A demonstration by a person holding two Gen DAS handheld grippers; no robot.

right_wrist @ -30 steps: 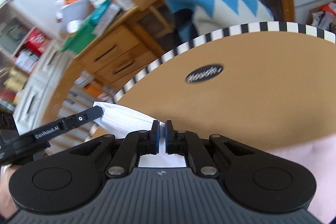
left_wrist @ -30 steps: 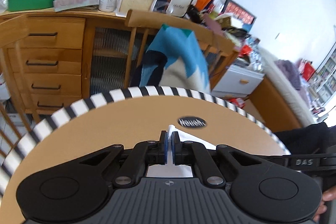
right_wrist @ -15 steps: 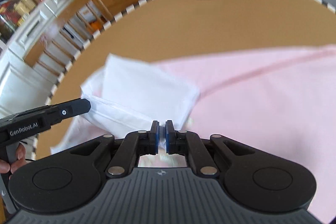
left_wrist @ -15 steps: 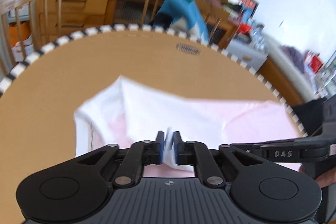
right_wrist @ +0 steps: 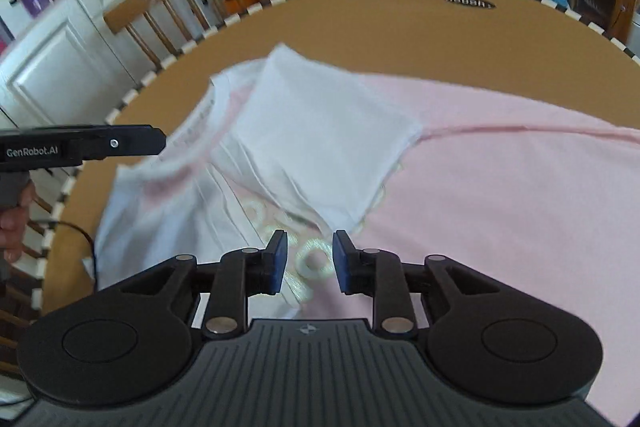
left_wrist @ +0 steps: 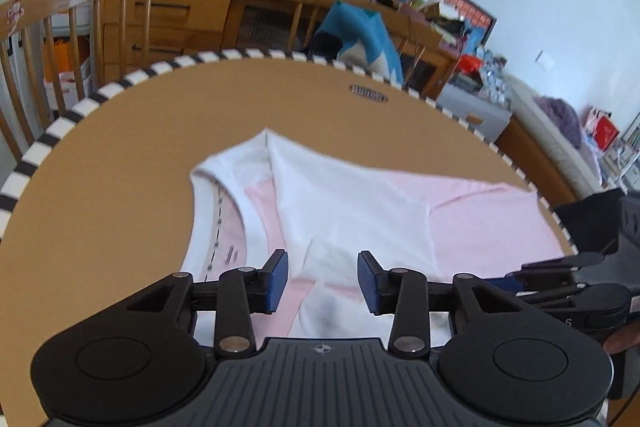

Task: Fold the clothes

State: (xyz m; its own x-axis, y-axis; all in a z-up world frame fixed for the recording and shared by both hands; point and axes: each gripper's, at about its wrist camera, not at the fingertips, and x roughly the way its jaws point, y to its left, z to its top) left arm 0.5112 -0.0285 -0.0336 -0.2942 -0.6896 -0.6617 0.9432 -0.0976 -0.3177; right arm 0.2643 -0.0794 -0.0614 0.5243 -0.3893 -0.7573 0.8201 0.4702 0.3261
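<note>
Since a second ago: both grippers drawn back across the worktop (left_wrist: 100,163), white sleeve (left_wrist: 344,203) carried inward and laid over the pink body of the shirt (right_wrist: 500,195); fingers, then pinched shut on cloth, now parted.

Shirt: pink with white collar and sleeve, spread flat on the round tan worktop, one sleeve folded across the chest, pale lettering partly showing beneath it.

Left gripper (left_wrist: 322,281): fingers opening, roughly half apart, over the folded white cloth; pads not pressing it.

Right gripper (right_wrist: 310,261): fingers opening, a narrower gap, above the lettering; nothing gripped.

Worktop edge: black-and-white striped band.

Surroundings: wooden chair (left_wrist: 80,11) beside the worktop; blue-and-cream knit (left_wrist: 360,39) draped on another chair beyond; cluttered wooden sideboard (left_wrist: 192,7) behind.
</note>
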